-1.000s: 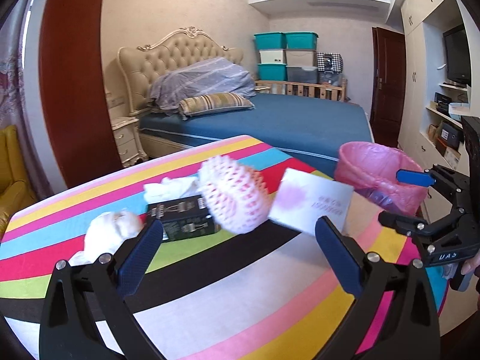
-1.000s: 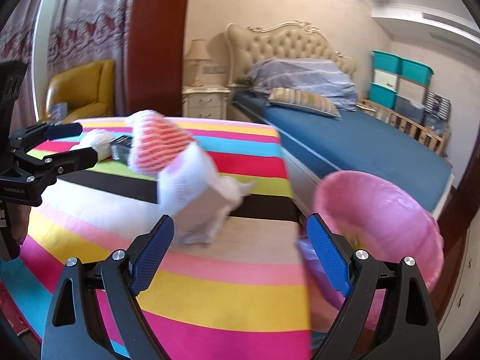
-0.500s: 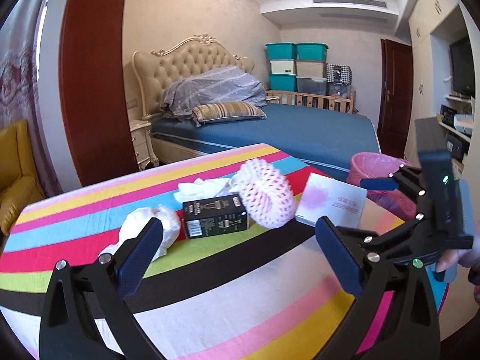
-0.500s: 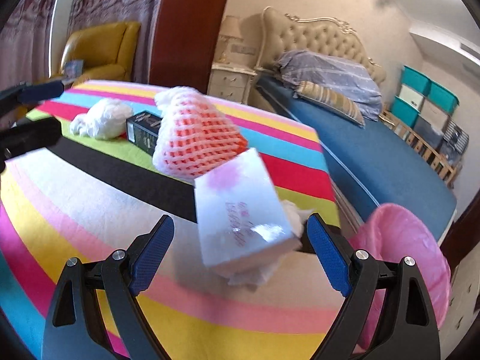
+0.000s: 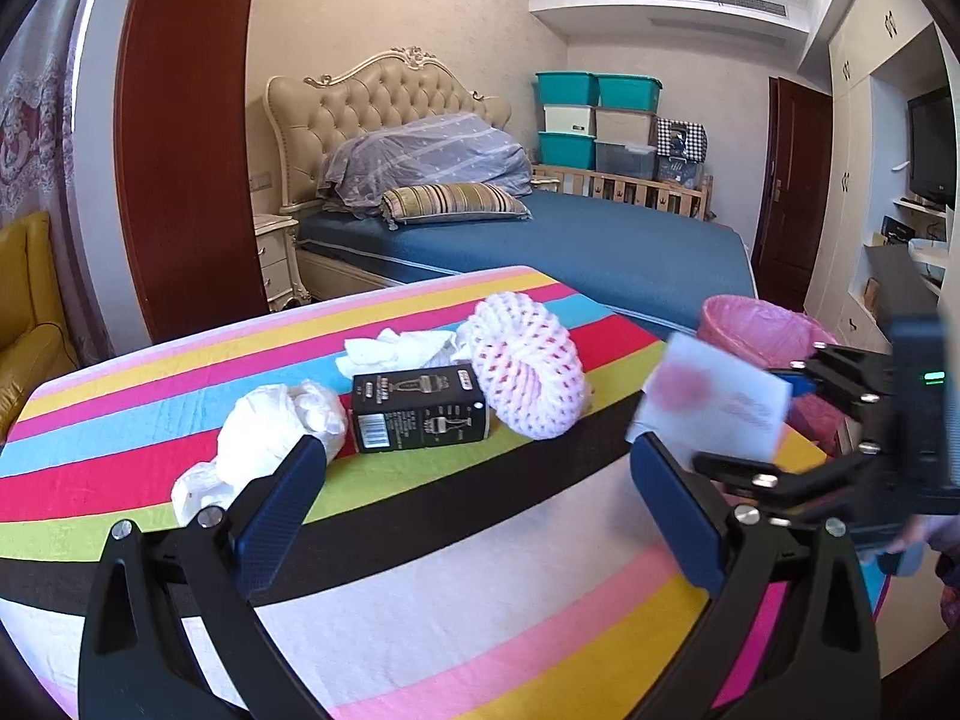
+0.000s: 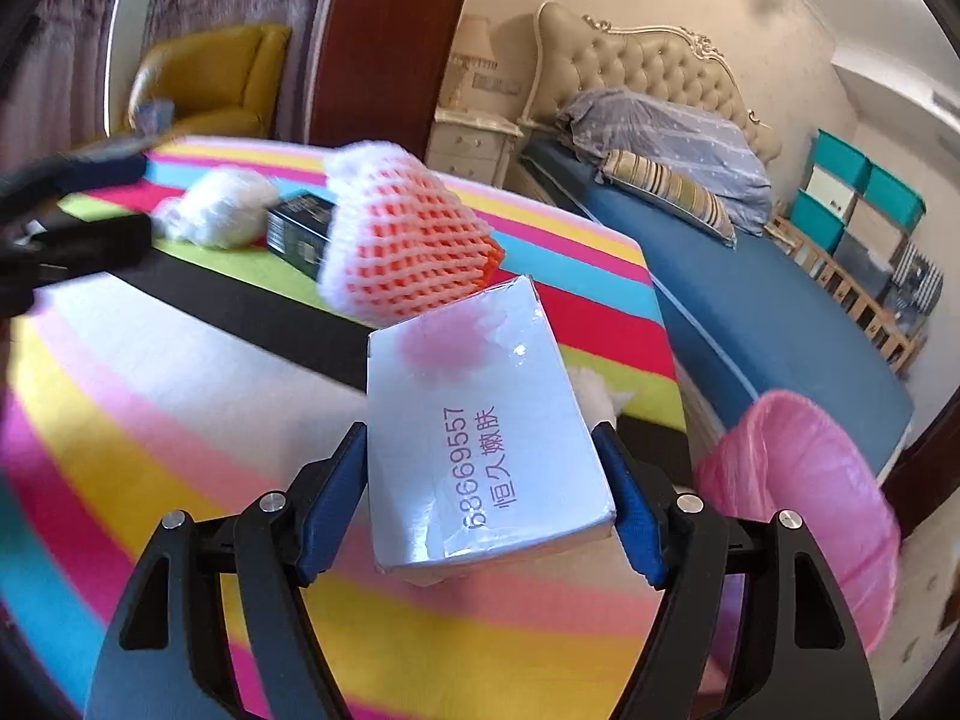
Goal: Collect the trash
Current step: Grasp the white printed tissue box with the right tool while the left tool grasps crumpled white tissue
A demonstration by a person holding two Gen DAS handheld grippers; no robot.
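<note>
R gripper (image 6: pixel 483 495) fingers just closed, clamping white box (image 6: pixel 480 444) across short sides, long axis pointing away; pink bin (image 6: pixel 804 498) just right; L gripper (image 5: pixel 480 501) released, idle.

Bright daylight, fisheye warp w/ dark corners, motion blur at right-wrist edges.

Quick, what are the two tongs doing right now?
Left tongs: open, holding nothing.
Right tongs: just closed on the white box, holding it.
</note>
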